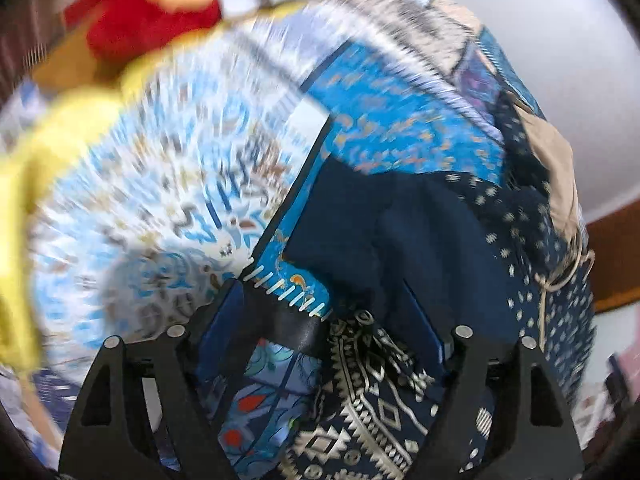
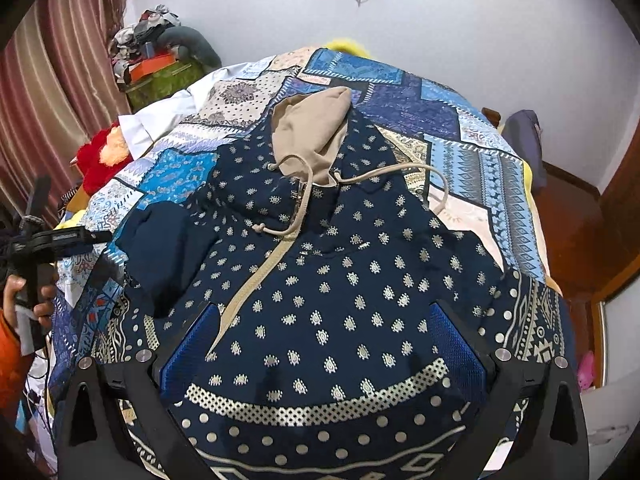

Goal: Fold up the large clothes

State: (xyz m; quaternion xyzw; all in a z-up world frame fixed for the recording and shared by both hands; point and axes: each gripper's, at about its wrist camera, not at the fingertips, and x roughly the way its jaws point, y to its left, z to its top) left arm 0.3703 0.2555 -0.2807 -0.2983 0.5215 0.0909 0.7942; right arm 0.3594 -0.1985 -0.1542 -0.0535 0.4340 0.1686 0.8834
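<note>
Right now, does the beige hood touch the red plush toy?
Apart. The right wrist view shows the beige hood lying mid-bed on the quilt, and the red plush toy at the bed's edge, quilt between them.

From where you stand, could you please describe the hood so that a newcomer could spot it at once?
Start at the patchwork blue bedspread and the dark navy hoodie spread flat on it. At the hoodie's far end lies the hood: plain beige, with matching drawstrings, the only unpatterned piece among dotted navy cloth.
</note>
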